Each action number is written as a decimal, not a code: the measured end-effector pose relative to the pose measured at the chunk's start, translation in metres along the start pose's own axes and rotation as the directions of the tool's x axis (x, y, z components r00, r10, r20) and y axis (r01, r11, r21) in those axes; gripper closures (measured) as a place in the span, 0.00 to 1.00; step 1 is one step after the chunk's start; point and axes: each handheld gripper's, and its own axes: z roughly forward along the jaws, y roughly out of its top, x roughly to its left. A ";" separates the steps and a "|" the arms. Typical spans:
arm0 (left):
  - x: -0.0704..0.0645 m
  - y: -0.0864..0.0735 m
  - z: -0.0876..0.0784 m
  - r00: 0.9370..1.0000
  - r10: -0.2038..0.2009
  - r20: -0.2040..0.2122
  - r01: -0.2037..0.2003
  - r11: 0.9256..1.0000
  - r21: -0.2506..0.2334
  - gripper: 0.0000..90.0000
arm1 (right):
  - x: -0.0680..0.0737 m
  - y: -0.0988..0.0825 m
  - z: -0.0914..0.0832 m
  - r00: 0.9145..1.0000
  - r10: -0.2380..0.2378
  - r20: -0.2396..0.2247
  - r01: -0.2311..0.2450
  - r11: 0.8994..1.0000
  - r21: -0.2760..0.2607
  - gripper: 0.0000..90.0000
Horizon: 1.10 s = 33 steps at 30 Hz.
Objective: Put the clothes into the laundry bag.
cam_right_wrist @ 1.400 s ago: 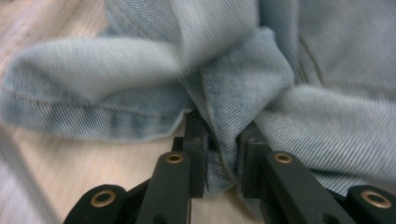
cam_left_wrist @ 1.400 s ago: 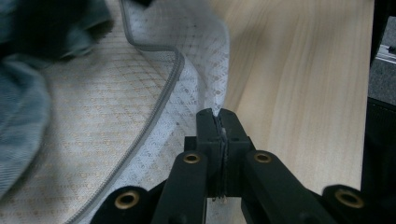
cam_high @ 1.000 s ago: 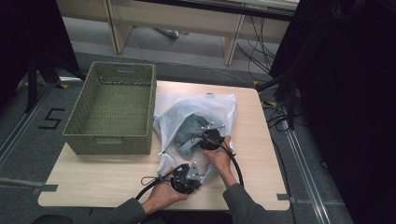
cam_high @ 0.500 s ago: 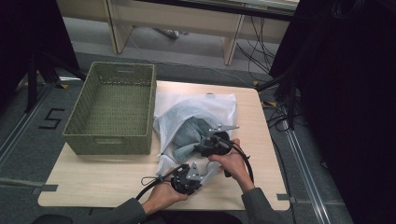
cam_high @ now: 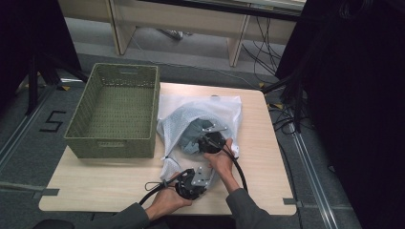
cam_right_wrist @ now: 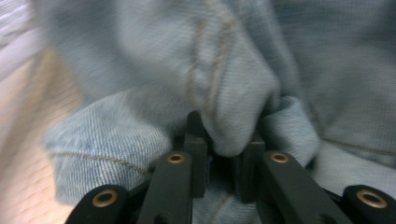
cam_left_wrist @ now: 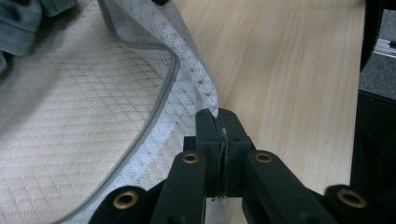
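while the left gripper point(cam_left_wrist: 219, 123) stays clamped on the mesh bag's point(cam_high: 224, 107) edge and the right gripper point(cam_right_wrist: 224, 140), jaws just closing, pinches a denim fold point(cam_right_wrist: 233, 116) inside the bag on the table point(cam_high: 110, 183), denim may snag the zip.

Jeans point(cam_right_wrist: 224, 79) blurred, mostly bag-hidden

Crumpled blue denim garment point(cam_high: 198, 131) inside an unzipped white mesh bag point(cam_high: 224, 107) on the table
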 end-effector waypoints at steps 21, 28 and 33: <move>0.031 0.016 -0.054 0.994 -0.109 -0.001 0.109 0.988 -0.109 0.53 | -0.027 -0.016 -0.086 0.984 0.014 -0.178 -0.024 0.998 -0.052 0.42; 0.069 0.018 -0.075 0.963 -0.212 -0.164 0.186 0.969 -0.161 0.52 | -0.040 -0.030 -0.104 0.984 0.036 -0.175 -0.048 0.997 -0.065 0.39; 0.103 0.022 -0.089 0.939 -0.250 -0.238 0.211 0.961 -0.176 0.52 | -0.042 -0.040 -0.108 0.981 0.038 -0.190 -0.050 0.997 -0.054 0.37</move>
